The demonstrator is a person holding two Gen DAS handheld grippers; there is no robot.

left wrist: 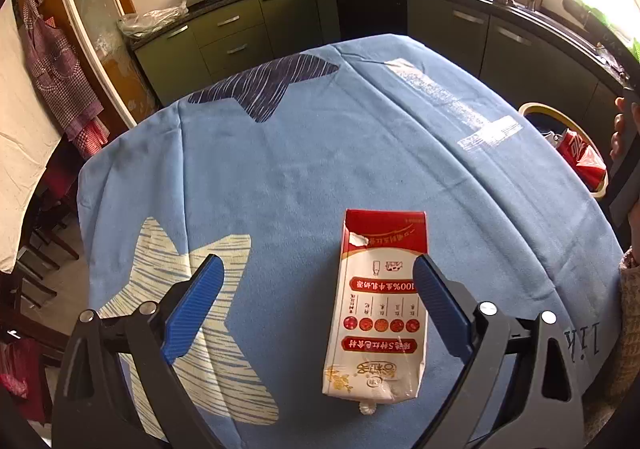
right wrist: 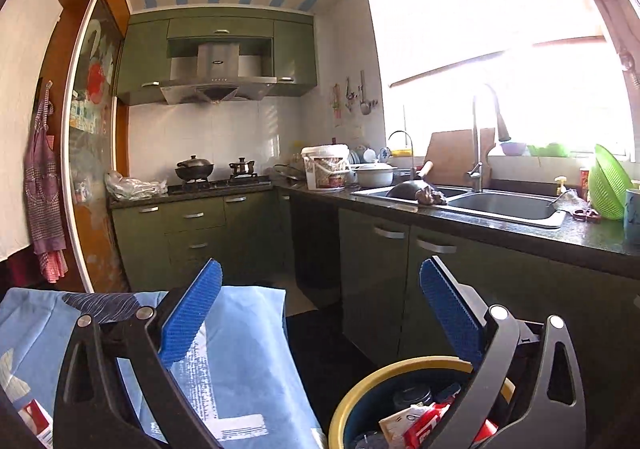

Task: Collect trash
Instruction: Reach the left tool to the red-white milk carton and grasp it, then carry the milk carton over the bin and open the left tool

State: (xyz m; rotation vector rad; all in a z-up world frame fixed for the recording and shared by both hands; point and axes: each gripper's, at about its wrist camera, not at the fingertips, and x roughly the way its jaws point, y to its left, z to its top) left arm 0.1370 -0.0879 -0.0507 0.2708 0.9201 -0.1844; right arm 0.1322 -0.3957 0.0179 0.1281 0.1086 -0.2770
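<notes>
A red and white milk carton lies flat on the blue tablecloth, its cap end toward me. My left gripper is open above the table; its right finger is at the carton's right edge and the carton lies between the two fingers. A yellow-rimmed trash bin with red packaging inside stands off the table's right side. In the right wrist view my right gripper is open and empty, held above the bin, which holds several pieces of trash. A corner of the carton shows at the lower left.
Green kitchen cabinets run along the back and right, with a stove, a sink and a white bucket on the counter. An apron hangs at the left. A dark chair stands beside the table's left edge.
</notes>
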